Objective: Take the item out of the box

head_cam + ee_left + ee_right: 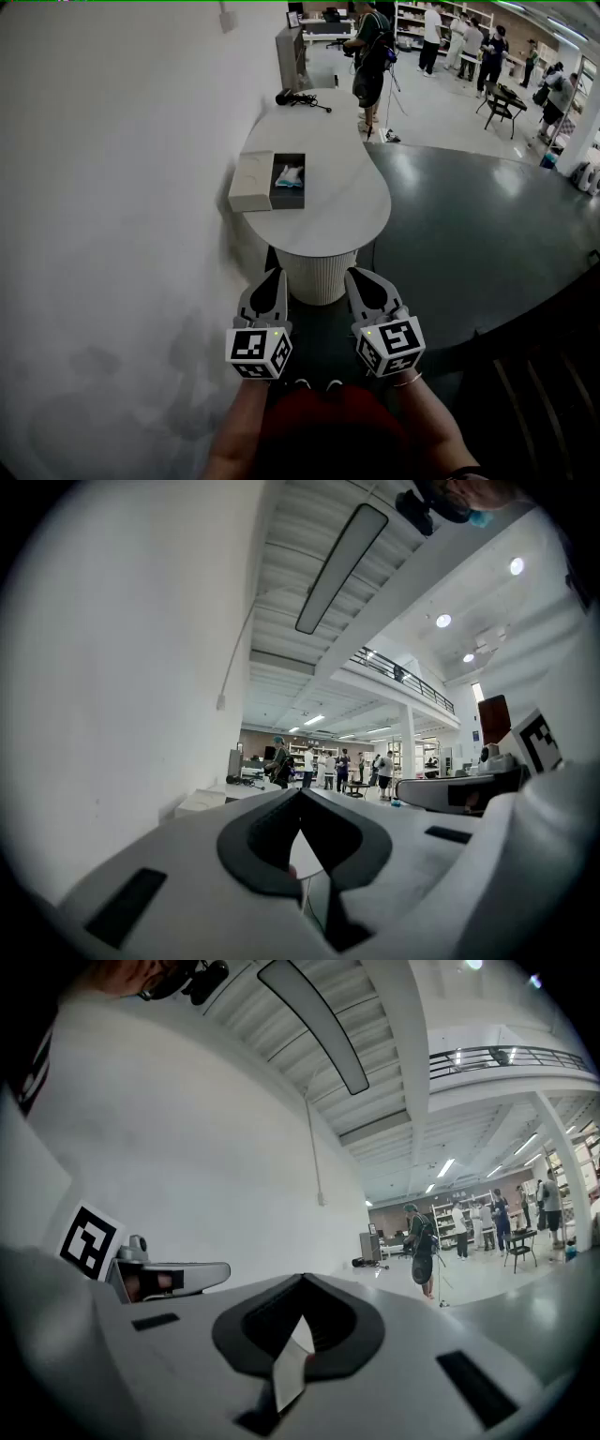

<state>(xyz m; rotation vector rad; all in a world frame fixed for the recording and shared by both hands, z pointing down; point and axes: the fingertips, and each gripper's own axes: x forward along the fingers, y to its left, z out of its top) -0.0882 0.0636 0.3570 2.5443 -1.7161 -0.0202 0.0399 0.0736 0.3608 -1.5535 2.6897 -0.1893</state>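
An open box (287, 183) lies on the white rounded table (328, 211), its dark base holding a pale blue and white item (290, 174). The beige lid (251, 181) rests flat against the base's left side. Both grippers are held low, side by side, short of the table's near edge and well away from the box. My left gripper (275, 275) is shut with nothing in it, jaws meeting at the tip (300, 792). My right gripper (355, 275) is likewise shut and empty (302, 1280). In the left gripper view the box lid (202, 802) shows far ahead.
A white wall (112, 187) runs along the left, touching the table. A black corded device (286, 97) lies at the table's far end. A ribbed pedestal (319, 274) carries the table. Several people (373, 56) and a chair (500, 101) stand on the far floor.
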